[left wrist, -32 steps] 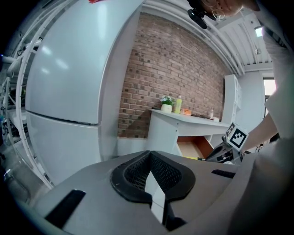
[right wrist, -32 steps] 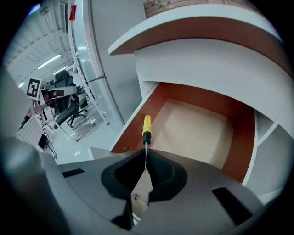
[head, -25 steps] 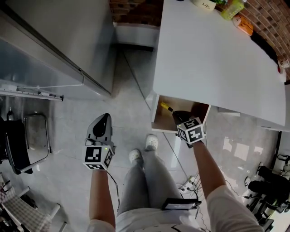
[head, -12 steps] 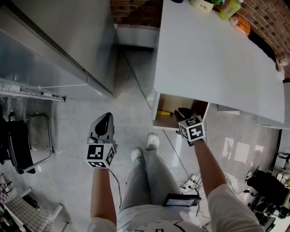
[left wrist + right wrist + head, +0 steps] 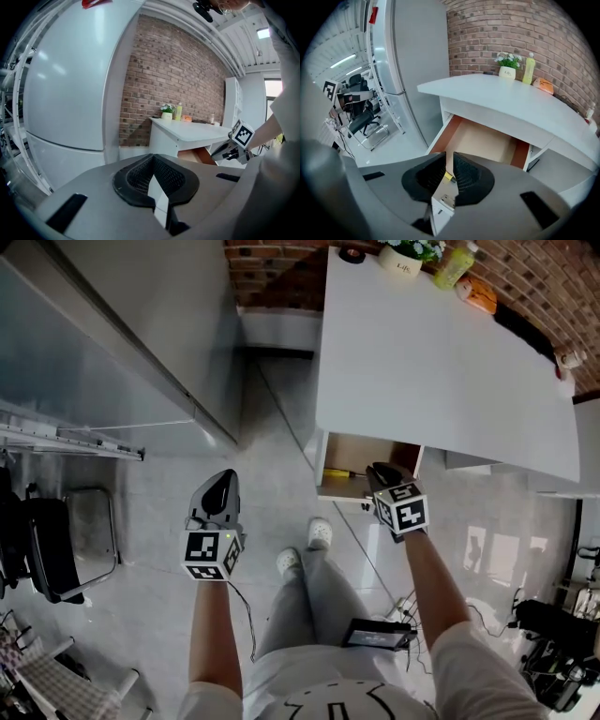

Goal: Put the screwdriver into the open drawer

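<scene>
The screwdriver (image 5: 338, 473), with a yellow handle, lies inside the open drawer (image 5: 367, 452) under the white table (image 5: 441, 381), near the drawer's front. My right gripper (image 5: 379, 472) hovers over the drawer's front edge, jaws a little apart with nothing between them. In the right gripper view a bit of the yellow screwdriver (image 5: 449, 176) shows through the gap of the right gripper (image 5: 449, 161), lying on the tan bottom of the drawer (image 5: 487, 140). My left gripper (image 5: 217, 491) hangs over the floor to the left, and the left gripper (image 5: 153, 161) is shut and empty.
A tall grey fridge (image 5: 112, 334) stands to the left. A black chair (image 5: 47, 554) is at the far left. A plant pot (image 5: 400, 259) and a bottle (image 5: 450, 266) stand at the table's far end by the brick wall. The person's feet (image 5: 305, 547) are below the drawer.
The right gripper let go of the screwdriver, which now lies in the drawer, and drew back toward the drawer's front. The left gripper barely moved.
</scene>
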